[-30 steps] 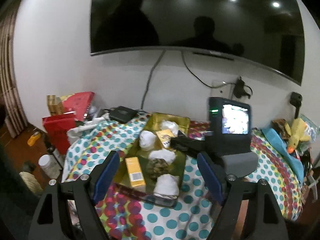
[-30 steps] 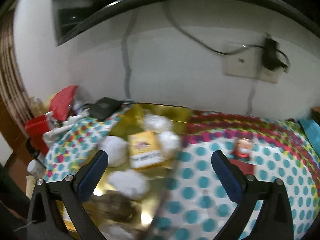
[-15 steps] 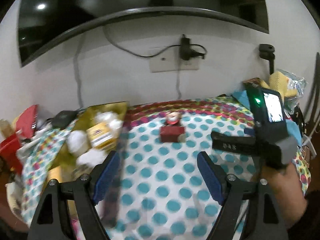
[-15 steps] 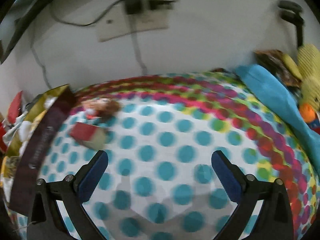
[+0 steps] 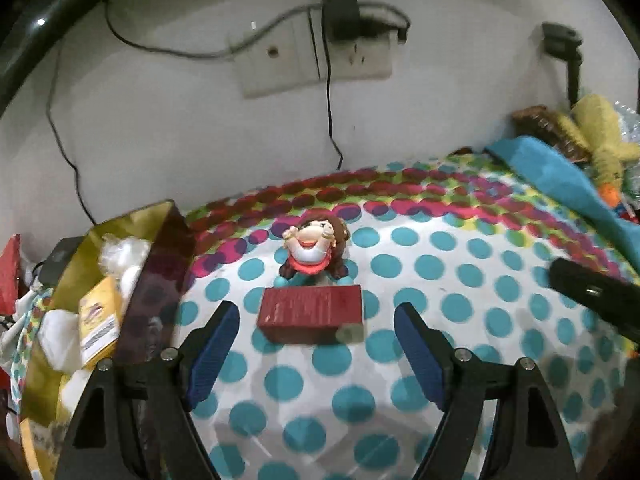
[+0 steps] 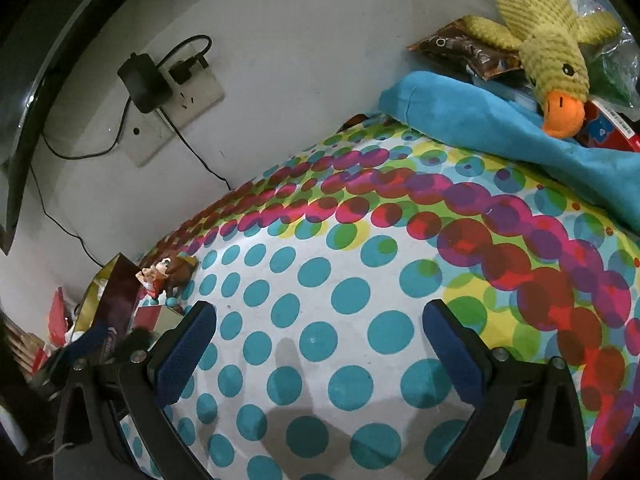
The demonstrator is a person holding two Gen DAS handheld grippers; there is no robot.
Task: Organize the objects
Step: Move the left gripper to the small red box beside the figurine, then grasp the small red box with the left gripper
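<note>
Lying flat on the dotted cloth (image 5: 420, 276), a dark red box (image 5: 311, 312) is seen in the left wrist view, just ahead of the left gripper (image 5: 316, 334) and roughly centred between its two blue pads (image 5: 212, 350). The pads are held wide apart and no contact with the box is visible; nothing is clamped. A small figurine (image 5: 314, 250) with brown hair and a red skirt is placed directly behind the box, close to it, on turquoise feet. To the left of both, a gold-lined tray (image 5: 160, 264) with a dark outer wall is noted; white wrapped lumps and a yellow carton (image 5: 100, 320) are contained in it. The left gripper is angled downward at the cloth, the wall and a socket plate (image 5: 316, 56) with a black plug being visible above.

In the right wrist view the right gripper (image 6: 320, 340) is likewise pitched down over bare cloth, its pads spread wide with nothing between them. The view is rolled, so the table edge runs diagonally. The figurine (image 6: 168, 274) and red box (image 6: 150, 316) appear small at the far left, beside the left finger (image 6: 184, 354), well off the gripper's centre line. A black part of the other tool is partly seen there, blurred. At upper right a knitted yellow duck toy (image 6: 548, 40) is recorded resting on a blue plush item (image 6: 480, 120), next to a brown packet (image 6: 464, 52).
</note>
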